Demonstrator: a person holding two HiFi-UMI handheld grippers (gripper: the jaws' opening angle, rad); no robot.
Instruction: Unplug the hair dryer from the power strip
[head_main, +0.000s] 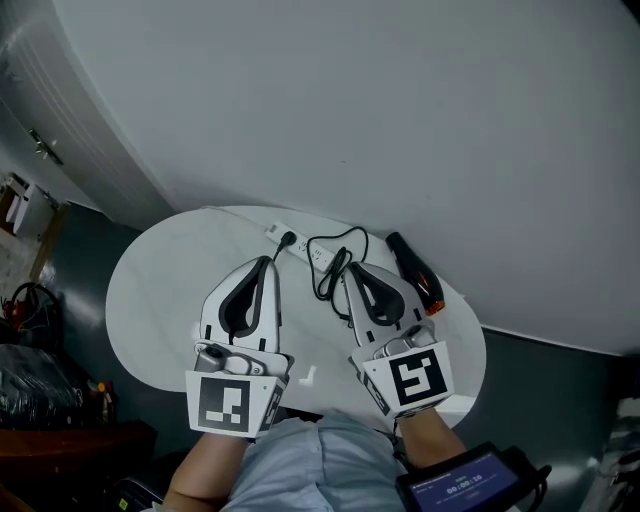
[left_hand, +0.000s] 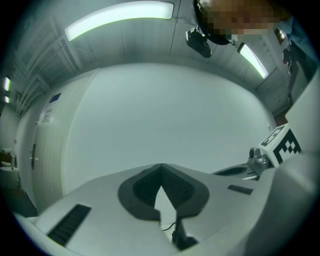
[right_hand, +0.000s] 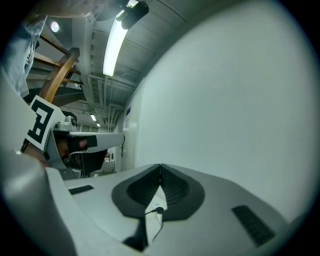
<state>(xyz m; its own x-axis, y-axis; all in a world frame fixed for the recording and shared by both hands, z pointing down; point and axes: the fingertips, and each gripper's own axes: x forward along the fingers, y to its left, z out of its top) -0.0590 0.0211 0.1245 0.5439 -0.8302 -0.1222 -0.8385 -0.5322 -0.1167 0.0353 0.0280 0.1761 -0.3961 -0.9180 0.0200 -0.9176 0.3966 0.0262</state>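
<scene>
A white power strip (head_main: 300, 247) lies at the far side of the oval white table (head_main: 160, 300). A black plug (head_main: 288, 240) sits in it. Its black cable (head_main: 335, 250) loops over to a black hair dryer with orange trim (head_main: 413, 270) lying at the right. My left gripper (head_main: 266, 261) and right gripper (head_main: 347, 267) hang side by side above the table, both shut and empty. In the left gripper view the gripper (left_hand: 161, 166) has its tips touching, and the right gripper (right_hand: 160, 166) looks the same in its own view, with a bit of cable (right_hand: 159, 210) showing below it.
A small white piece (head_main: 308, 377) lies near the table's front edge. A big white wall rises behind the table. Dark clutter (head_main: 35, 360) stands on the floor at the left. A device with a lit screen (head_main: 462, 484) is at the lower right.
</scene>
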